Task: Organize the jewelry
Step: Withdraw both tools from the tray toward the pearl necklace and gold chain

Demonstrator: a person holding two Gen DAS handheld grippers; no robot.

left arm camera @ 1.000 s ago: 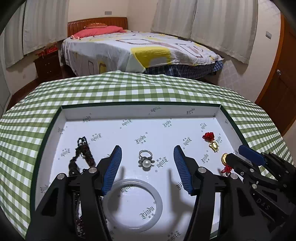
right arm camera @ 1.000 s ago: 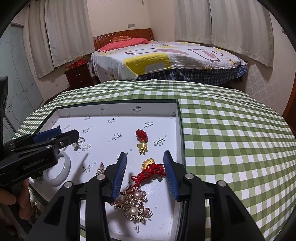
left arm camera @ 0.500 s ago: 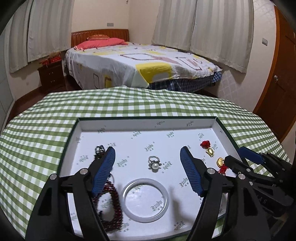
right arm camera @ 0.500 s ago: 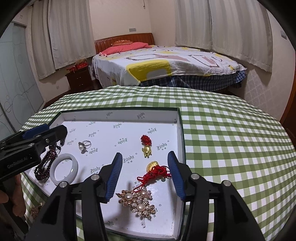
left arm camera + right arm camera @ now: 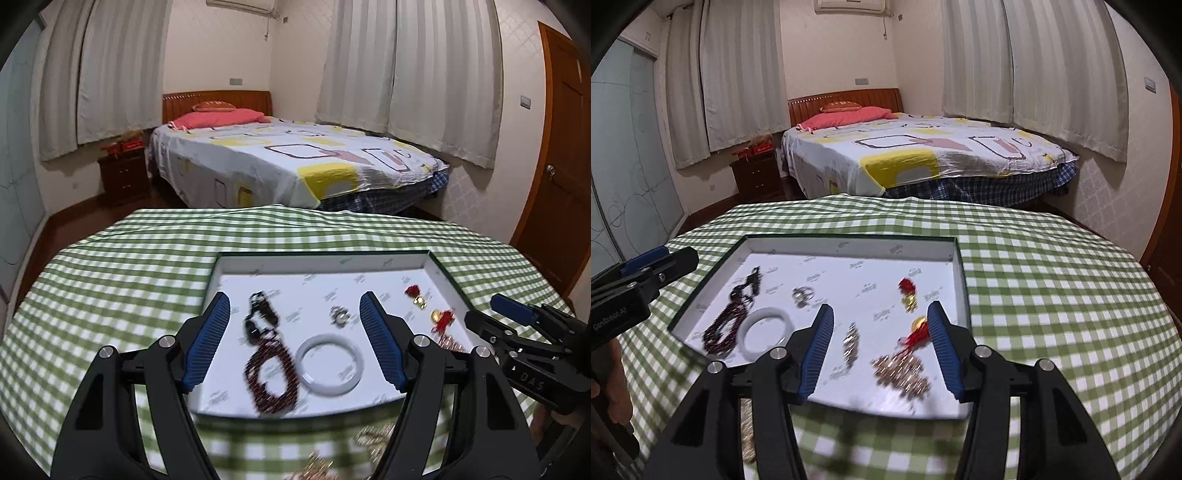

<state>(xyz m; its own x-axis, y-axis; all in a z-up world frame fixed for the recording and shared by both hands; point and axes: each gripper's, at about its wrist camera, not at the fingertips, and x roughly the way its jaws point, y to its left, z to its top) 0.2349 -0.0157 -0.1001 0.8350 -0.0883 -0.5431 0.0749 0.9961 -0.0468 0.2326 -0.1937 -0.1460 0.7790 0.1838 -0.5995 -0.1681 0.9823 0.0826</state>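
A white-lined tray (image 5: 321,266) (image 5: 849,245) sits on the green checked table. It holds a white bangle (image 5: 330,363) (image 5: 764,332), a dark red bead bracelet (image 5: 271,382) (image 5: 720,332), a dark tasselled piece (image 5: 260,317), a pearl ring (image 5: 340,315) (image 5: 801,294), red-and-gold charms (image 5: 417,295) (image 5: 908,293) and a pearl brooch (image 5: 901,371). My left gripper (image 5: 295,338) is open and empty, above the tray's near left part. My right gripper (image 5: 881,347) is open and empty, above the tray's near right part.
More gold-coloured jewelry (image 5: 373,443) lies blurred on the tablecloth in front of the tray. A bed (image 5: 295,162) and a nightstand (image 5: 123,175) stand beyond the table. A wooden door (image 5: 557,166) is at the right.
Both grippers have pulled back and up from the tray, so the tray looks smaller and the whole room shows. Both stay open and empty.
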